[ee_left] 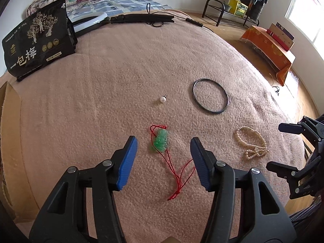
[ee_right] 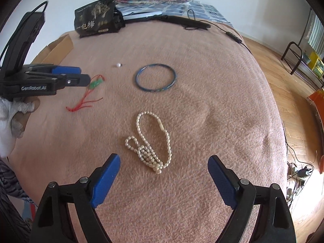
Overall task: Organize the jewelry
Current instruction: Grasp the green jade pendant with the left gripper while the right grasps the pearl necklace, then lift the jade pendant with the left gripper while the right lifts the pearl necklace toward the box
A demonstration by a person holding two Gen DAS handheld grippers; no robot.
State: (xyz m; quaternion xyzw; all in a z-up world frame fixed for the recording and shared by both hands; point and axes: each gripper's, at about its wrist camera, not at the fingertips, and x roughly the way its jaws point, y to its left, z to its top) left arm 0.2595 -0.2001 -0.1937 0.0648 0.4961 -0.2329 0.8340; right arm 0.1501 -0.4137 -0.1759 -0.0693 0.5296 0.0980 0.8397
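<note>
Hovering wide open over the pink blanket [ee_left: 101, 101], left gripper [ee_left: 164, 141] straddling the green pendant [ee_left: 161, 141] without touching it; nothing held. Right gripper [ee_right: 164, 160] likewise spread wide and empty, poised just near of the pearl necklace [ee_right: 150, 143].

Task items, all loose on the blanket: pendant on its red cord [ee_left: 178, 178], the cord trailing toward the near edge; single pearl stud [ee_left: 163, 99] beyond it; dark bangle [ee_left: 210, 96] far right of the stud; necklace heaped at right, well apart from the pendant. Cardboard box [ee_left: 9, 121] at far left edge, judged the likely destination; not confirmed.

Risks, as judged:
- Closing on the pendant alone likely to leave the cord dragging; could snag on the blanket pile or a finger.
- Smooth, small pendant apt to slip from the ribbed blue pads [ee_left: 127, 162] if pinched off-centre.
- Necklace bunched in loops; gripping one strand likely to let the rest swing or tangle.
- Stud small and round; could roll or sink into the pile if the blanket is disturbed.

Legible writing: "一包梅" on the black pouch [ee_left: 38, 38] at far left; smaller print unreadable. "GenRobot.AI" on the left gripper body, seen in the right wrist view.
</note>
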